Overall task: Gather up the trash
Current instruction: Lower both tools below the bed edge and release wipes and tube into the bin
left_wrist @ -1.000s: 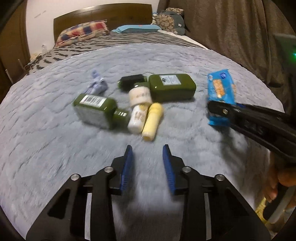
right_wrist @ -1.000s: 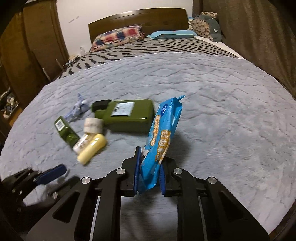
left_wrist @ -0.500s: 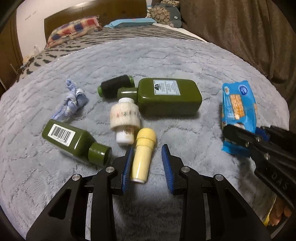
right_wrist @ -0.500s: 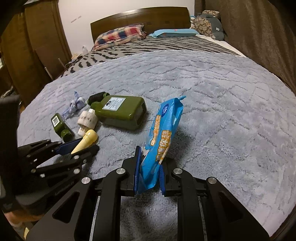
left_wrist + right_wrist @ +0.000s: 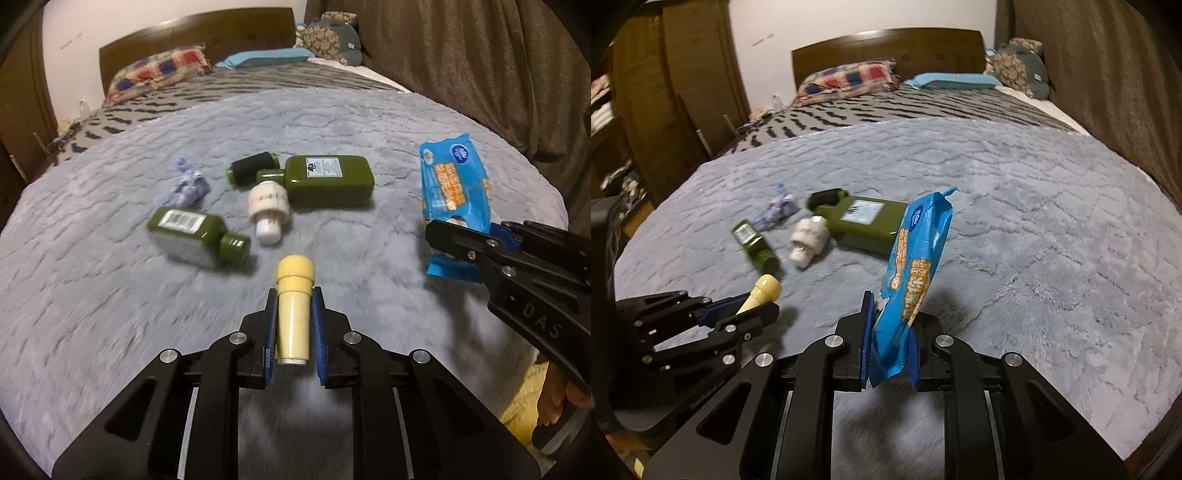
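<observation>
left claw (image 5: 293, 325): pinching the yellow tube (image 5: 294, 306) by its body; my jaws have just been closing on it, and it now sits gripped between the blue pads (image 5: 270, 328), cap end pointing away from me.
right claw (image 5: 889, 341): pressed onto the lower end of the blue wrapper (image 5: 910, 273), which stands up and away from my fingers.
tube's place: clear of the grey blanket (image 5: 369, 122), I judge; nothing beside it touches it.
left on the bed: ahead of my left claw lie the small green bottle (image 5: 192, 236), the white bottle (image 5: 267, 206), the big green bottle (image 5: 325, 179), a black-capped bottle (image 5: 251, 170) and a crumpled blue scrap (image 5: 186, 186).
grip check: the tube is smooth and round; I judge it could slide forward, so I keep the squeeze firm.
carry: lift straight, no swinging; the wrapper is floppy and may flap.
spacing: my right claw is near on the right; keep the two apart.
bin: not in view; I cannot tell where to drop.
</observation>
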Demonstrator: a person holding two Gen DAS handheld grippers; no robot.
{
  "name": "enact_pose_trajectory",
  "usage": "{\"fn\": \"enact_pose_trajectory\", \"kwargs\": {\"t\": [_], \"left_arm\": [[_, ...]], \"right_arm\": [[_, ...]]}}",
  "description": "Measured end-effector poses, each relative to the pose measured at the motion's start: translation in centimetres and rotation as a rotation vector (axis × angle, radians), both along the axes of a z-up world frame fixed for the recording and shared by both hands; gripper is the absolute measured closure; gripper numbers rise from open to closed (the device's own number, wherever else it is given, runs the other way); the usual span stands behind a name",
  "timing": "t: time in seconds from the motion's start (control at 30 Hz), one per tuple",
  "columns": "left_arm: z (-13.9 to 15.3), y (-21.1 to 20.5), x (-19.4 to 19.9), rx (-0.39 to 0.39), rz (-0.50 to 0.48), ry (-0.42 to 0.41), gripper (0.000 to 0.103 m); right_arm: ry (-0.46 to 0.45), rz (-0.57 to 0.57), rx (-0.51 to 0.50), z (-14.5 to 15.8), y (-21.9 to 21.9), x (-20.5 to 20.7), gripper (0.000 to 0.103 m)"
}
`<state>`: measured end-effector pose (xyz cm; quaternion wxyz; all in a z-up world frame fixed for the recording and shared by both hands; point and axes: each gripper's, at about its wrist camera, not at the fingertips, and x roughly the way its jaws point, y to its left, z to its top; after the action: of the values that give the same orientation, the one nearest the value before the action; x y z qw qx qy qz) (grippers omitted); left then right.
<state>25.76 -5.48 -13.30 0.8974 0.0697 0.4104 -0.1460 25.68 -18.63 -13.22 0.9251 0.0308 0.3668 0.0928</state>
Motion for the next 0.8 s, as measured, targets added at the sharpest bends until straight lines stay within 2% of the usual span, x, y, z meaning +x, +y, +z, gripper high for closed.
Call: {"fn": "enact_pose_trajectory", "kwargs": {"t": [0.27, 0.47, 0.8], "left_arm": [[0.9, 1.4, -6.7, -0.02, 0.009, -0.056, 0.087], [0.5, 1.9, -11.6, -0.03, -0.004, -0.072, 0.087], [-3.8, 3.1, -18.7, -0.041, 0.014, 0.015, 0.087]], "right_arm": [[-0.024, 0.069, 0.009, 0.4, 1.0, -5.4, 0.086], [-0.027, 0.101, 0.018, 0.4, 1.3, -9.3, 0.086], [0.082, 0.136, 0.03, -3.9, 1.1, -16.1, 0.086]]}}
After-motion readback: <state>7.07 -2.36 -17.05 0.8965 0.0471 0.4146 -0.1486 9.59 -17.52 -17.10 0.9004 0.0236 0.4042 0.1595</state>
